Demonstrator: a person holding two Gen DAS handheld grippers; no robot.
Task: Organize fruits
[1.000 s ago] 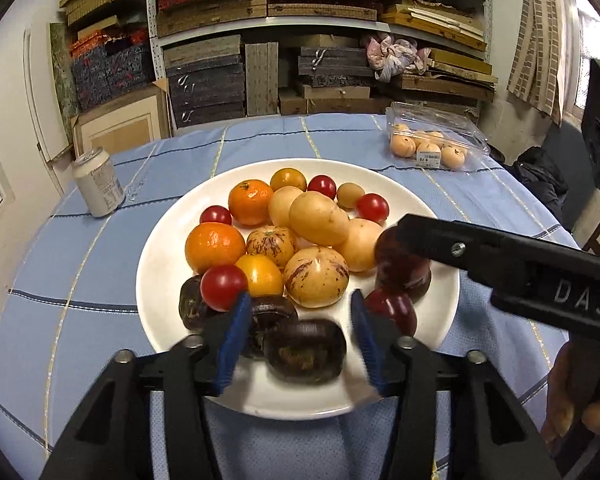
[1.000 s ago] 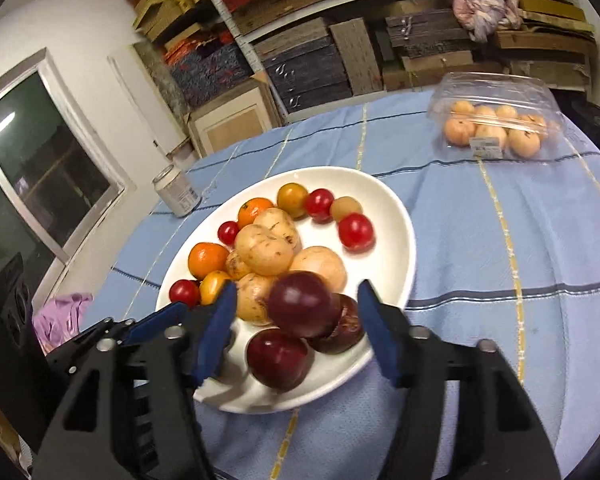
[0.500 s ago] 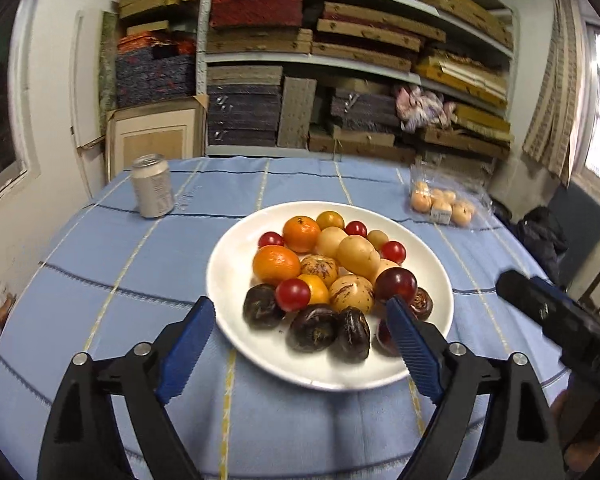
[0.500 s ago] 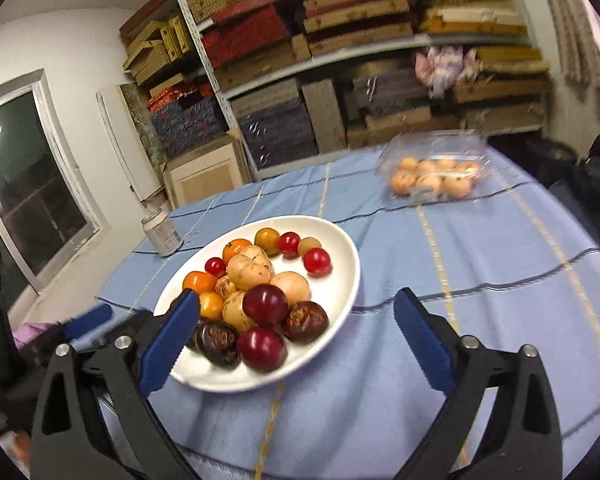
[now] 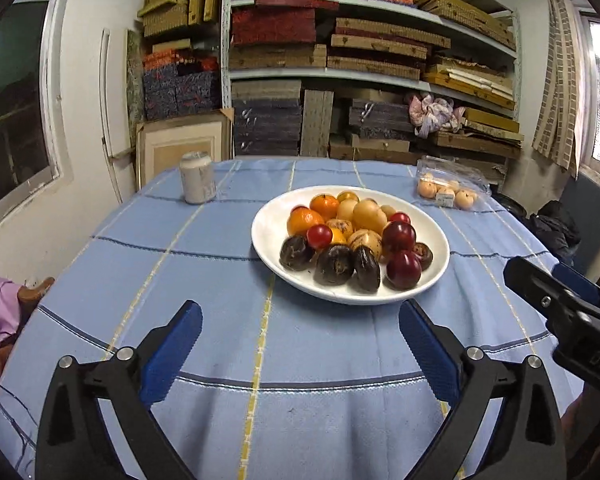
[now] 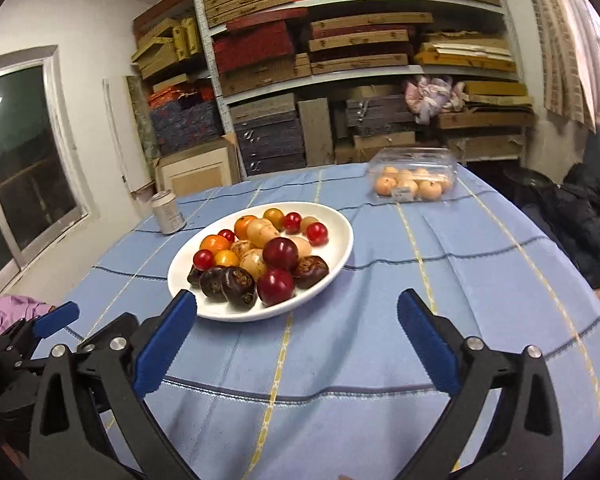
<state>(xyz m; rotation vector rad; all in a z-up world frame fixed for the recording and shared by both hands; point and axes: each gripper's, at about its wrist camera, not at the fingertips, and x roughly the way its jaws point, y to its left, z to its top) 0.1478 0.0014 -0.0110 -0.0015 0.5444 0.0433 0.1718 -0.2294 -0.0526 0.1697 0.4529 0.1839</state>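
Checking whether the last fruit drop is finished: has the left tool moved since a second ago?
Yes. The left tool has pulled back from the white plate: earlier its tips reached over the plate's near rim, and now they hang open and empty over the blue tablecloth.

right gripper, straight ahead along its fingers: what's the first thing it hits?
Probably the blue striped tablecloth: the right gripper, jaws open and empty, points slightly downward. The white oval plate of fruit lies beyond and left of the midline, so likely a miss, though depth is unclear.
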